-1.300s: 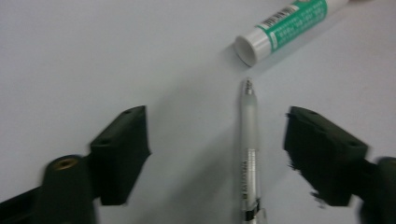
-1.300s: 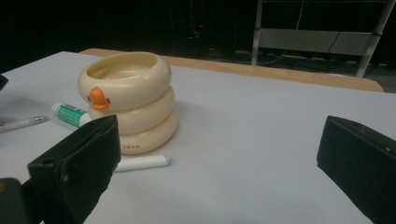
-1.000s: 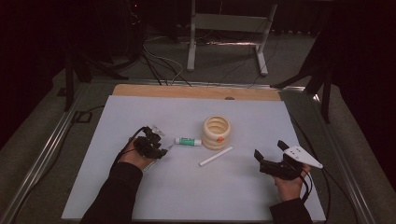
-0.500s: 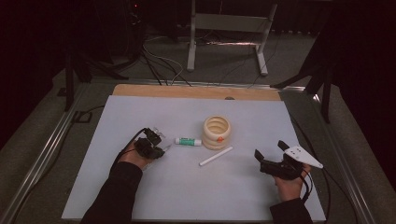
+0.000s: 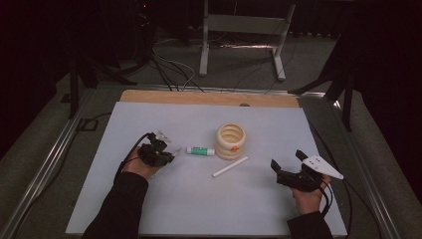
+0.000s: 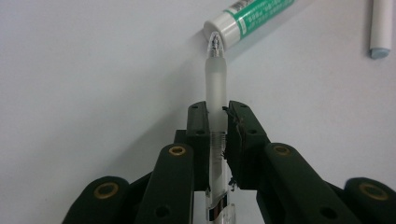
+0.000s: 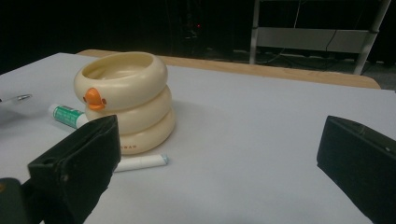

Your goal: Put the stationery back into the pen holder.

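Note:
My left gripper is shut on a clear frosted pen, which sticks out past the jaws. The pen's tip touches the cap end of a white and green glue stick. In the high view the left gripper sits at the mat's left, with the glue stick just to its right. A cream ringed cup with an orange beak stands mid-table, and a white stick lies in front of it. My right gripper rests open at the right, with nothing between its jaws.
A white mat covers the table, with a wooden edge at the back. A metal stand and cables lie on the dark floor beyond. The cup and white stick lie ahead of the right gripper, to its left.
The left hand has shifted a little by the pen beside the glue stick. The right hand has kept still.

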Available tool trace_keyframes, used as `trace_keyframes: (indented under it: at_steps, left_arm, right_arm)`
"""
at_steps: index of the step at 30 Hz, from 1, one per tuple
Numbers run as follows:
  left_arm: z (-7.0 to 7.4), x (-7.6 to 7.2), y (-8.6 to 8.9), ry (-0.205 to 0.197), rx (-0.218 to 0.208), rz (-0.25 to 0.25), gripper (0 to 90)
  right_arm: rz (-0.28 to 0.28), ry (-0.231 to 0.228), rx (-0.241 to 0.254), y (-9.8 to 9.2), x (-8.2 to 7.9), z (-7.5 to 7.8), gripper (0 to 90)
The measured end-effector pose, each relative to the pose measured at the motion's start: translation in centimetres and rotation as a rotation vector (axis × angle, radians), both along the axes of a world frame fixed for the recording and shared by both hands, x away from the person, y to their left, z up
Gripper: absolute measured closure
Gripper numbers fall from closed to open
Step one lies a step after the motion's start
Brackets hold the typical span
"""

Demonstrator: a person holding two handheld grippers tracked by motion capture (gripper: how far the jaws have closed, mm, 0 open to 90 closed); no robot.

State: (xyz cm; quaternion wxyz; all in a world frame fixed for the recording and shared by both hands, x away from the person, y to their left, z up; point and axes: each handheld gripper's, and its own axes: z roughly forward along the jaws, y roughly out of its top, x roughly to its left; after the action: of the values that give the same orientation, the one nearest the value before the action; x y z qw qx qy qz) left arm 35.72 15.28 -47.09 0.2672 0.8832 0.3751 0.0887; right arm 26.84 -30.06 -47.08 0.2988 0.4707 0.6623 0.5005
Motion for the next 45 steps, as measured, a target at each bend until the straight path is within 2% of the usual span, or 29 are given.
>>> trace_keyframes:
  at_steps: [11, 25, 45]
  left_arm:
    - [2.2, 0.3, -0.3, -0.058, -0.06, 0.004, 80.6]
    - [4.6, 0.9, -0.9, -0.108, -0.129, 0.003, 80.6]
    - [7.2, 1.9, -1.5, -0.17, -0.186, 0.003, 80.6]
  right_arm:
    - [-0.001, 0.001, 0.0, 0.0, 0.0, 0.0, 0.1]
    - [-0.003, 0.0, 0.005, -0.1, 0.0, 0.0, 0.1]
    - [-0.003, -0.006, 0.008, -0.1, 0.0, 0.0, 0.1]
